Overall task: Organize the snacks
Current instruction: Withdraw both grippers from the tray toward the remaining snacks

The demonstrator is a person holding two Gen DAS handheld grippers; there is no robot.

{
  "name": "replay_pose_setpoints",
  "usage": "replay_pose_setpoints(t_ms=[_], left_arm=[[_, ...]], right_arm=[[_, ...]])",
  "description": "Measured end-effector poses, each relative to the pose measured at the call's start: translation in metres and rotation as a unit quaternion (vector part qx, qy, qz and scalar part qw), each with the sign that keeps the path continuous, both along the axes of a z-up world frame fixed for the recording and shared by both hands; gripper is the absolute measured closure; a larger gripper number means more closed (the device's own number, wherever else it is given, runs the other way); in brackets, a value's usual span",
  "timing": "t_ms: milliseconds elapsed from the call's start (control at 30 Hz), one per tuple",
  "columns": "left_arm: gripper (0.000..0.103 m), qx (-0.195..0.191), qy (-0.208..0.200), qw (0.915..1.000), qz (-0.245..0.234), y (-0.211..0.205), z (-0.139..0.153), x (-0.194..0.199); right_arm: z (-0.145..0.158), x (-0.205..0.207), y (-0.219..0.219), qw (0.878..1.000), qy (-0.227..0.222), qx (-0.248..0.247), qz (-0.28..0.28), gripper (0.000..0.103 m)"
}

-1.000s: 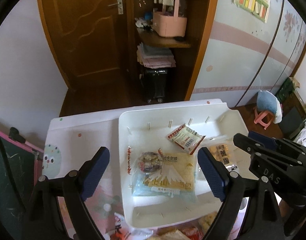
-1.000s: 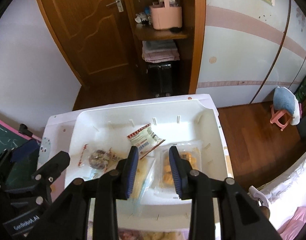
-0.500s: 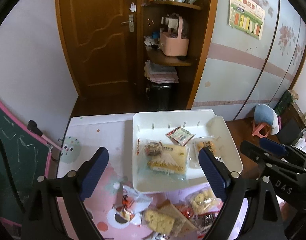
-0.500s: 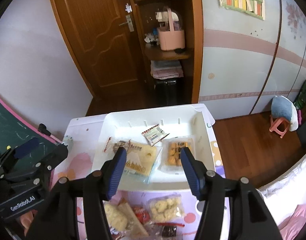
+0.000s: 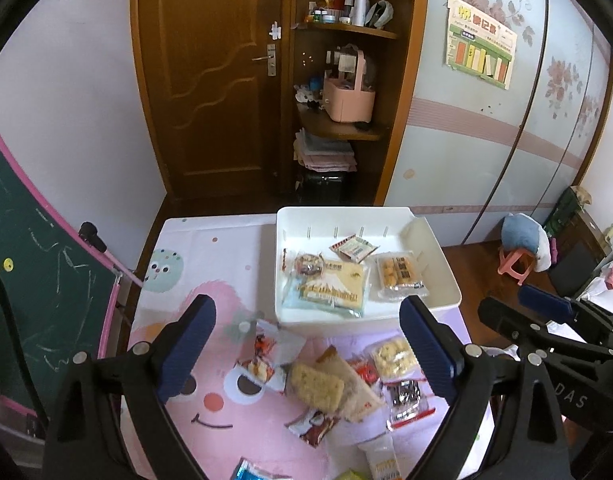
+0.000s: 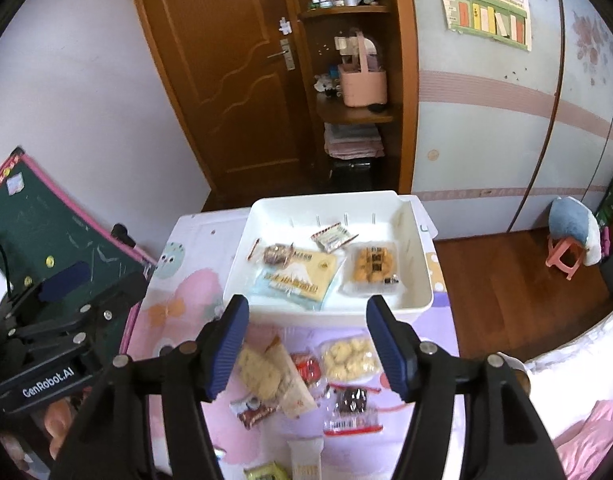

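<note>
Right now both grippers are hanging spread wide above the table with nothing between their pads. The right gripper [image 6: 306,346] is framing the loose pile: a clear bag of pale puffs [image 6: 349,358] is lying just ahead of its right finger, and a long cracker pack [image 6: 275,376] is sitting by its left finger, its long axis running slantwise away from the fingers toward the tray. The left gripper [image 5: 306,350] is straddling the same heap, the cracker pack [image 5: 316,386] lying just below the midpoint between its fingers. Beyond both sets of fingers the white tray [image 6: 420,276] is already holding four packets. I'd judge the right gripper nearer the puffs, the left one as near to the crackers.
</note>
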State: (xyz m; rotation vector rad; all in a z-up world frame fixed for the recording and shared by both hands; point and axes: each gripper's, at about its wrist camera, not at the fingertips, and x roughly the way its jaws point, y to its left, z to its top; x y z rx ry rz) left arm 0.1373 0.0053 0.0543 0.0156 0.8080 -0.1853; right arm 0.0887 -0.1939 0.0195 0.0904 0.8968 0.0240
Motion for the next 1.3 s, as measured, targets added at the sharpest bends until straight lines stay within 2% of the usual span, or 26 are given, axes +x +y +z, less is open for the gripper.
replay_pose_setpoints(t_ms=[167,367,633,1000,1300], left_arm=[[0.01,0.002,-0.006,1.0,0.004,0.009,0.003,-0.03],[0.01,0.001,-0.003,1.0,0.008,0.025,-0.003,-0.061],[0.01,0.018,0.018,0.9996,0.013,0.043,-0.034,-0.095],[0.01,0.008,0.085,0.9937,0.072,0.081,-0.115,-0.118],[0.01,0.031,0.133,0.9843,0.112,0.088,-0.192,-0.125]], right_arm=[[0.004,-0.028,0.01,0.999,-0.008,-0.034,0.007,0.041],[0.004,-0.057,0.021,0.999,-0.011,-0.042,0.031,0.04],[-0.027,-0.083,0.024,0.998,0.02,-0.039,0.047,0.04],[-0.094,-0.105,0.016,0.995,0.078,-0.045,0.034,0.04],[-0.179,-0.113,0.012,0.985,0.169,-0.036,0.02,0.04]])
